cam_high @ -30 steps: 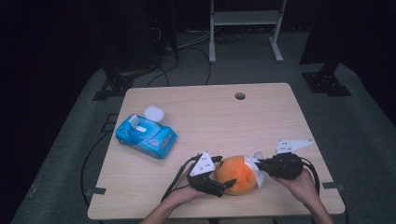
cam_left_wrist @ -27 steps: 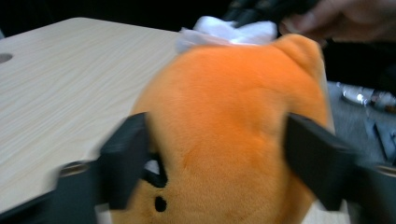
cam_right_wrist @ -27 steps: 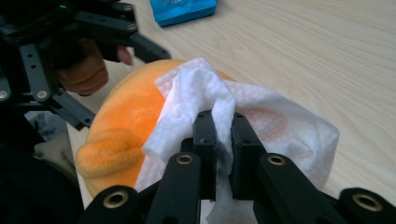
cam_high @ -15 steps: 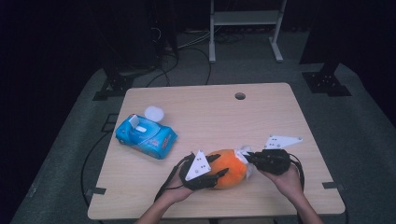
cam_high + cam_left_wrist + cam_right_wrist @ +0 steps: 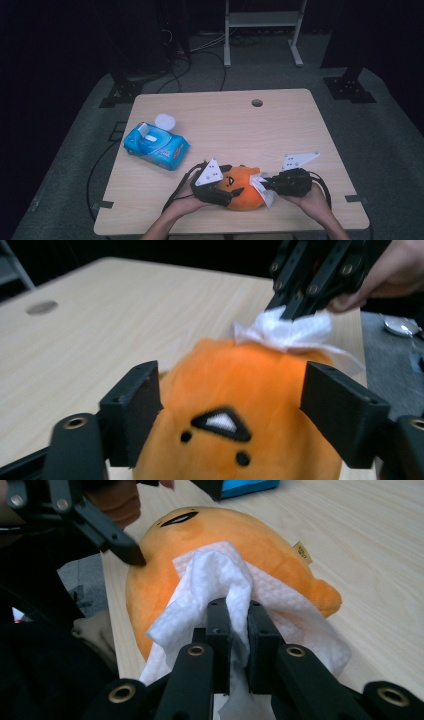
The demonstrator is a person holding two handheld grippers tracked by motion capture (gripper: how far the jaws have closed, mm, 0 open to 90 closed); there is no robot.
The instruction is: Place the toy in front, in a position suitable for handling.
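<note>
The dark room held one pale counter [image 5: 300, 125], and near its front edge lay the orange plush [image 5: 243, 195]. The left tool [image 5: 231, 192], its jaws just then opening, straddled the plush without pressing. The right tool [image 5: 264, 186] stayed clenched on a wipe [image 5: 225, 580] spread over the plush, so I judged the wiping underway, not finished.

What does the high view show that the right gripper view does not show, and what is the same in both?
High view alone: the whole table, its round hole and a white lid. Right gripper view alone: the right gripper shut on the white wipe, and a small tag on the toy. Both: the orange plush toy, the blue wipes pack and the left gripper, whose jaws have just been opening.
</note>
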